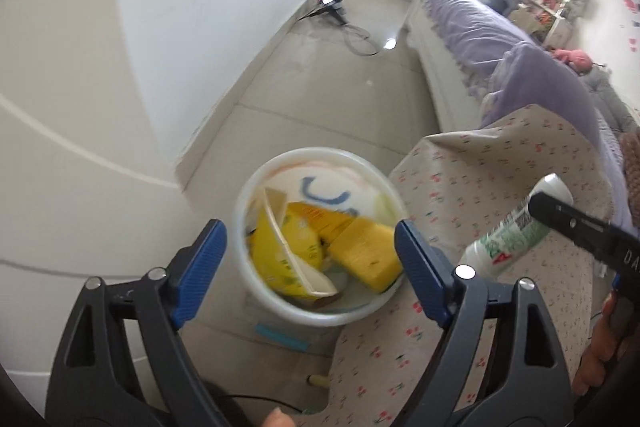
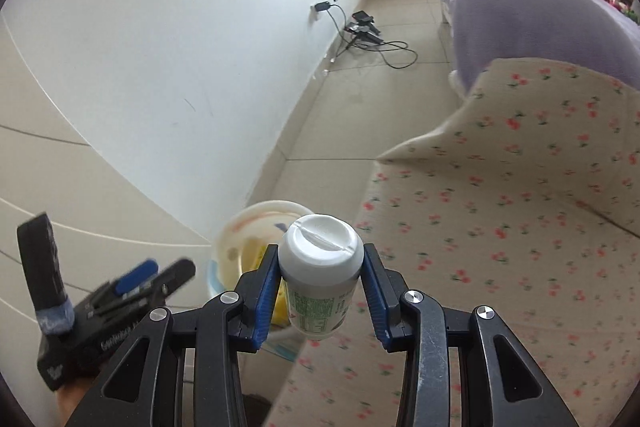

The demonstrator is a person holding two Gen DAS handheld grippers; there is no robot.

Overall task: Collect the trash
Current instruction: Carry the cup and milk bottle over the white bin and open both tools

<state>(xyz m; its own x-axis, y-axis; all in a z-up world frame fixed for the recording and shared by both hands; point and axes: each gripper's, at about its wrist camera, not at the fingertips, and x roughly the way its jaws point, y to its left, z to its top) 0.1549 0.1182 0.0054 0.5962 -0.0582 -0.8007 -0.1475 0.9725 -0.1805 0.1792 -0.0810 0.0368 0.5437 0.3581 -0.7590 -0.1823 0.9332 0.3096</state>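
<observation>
Left wrist view: the left hand-held gripper (image 1: 310,259) hangs with its blue-padded fingers (image 1: 200,267) spread wide apart and nothing between them, directly above a round white trash bin (image 1: 256,187) standing on the tiled floor (image 1: 320,95). Inside the bin lie yellow cartons (image 1: 280,247) and a yellow sponge-like block (image 1: 368,251), tumbled together against a white liner marked in blue. Just to the right of the bin is a surface draped in a cherry-print cloth (image 1: 500,163); beyond it runs a bed with a lilac cover (image 1: 468,15). At the right edge the right hand-held gripper (image 1: 532,209) reaches in over the cloth, carrying a small white bottle (image 1: 508,239) with a green label, tilted.

Right wrist view: the right hand-held gripper (image 2: 320,279) is clamped on the white bottle (image 2: 320,267), its blue pads (image 2: 266,295) pressing both sides of the body, the white cap end pointing away from the camera. The bottle sits between the trash bin (image 2: 240,231), partly hidden behind it on the floor, and the cherry-print cloth (image 2: 520,207) to the right. The left hand-held gripper (image 2: 140,279) shows blurred at lower left, beside the bin. A charger and cable (image 2: 360,27) lie by the wall.
</observation>
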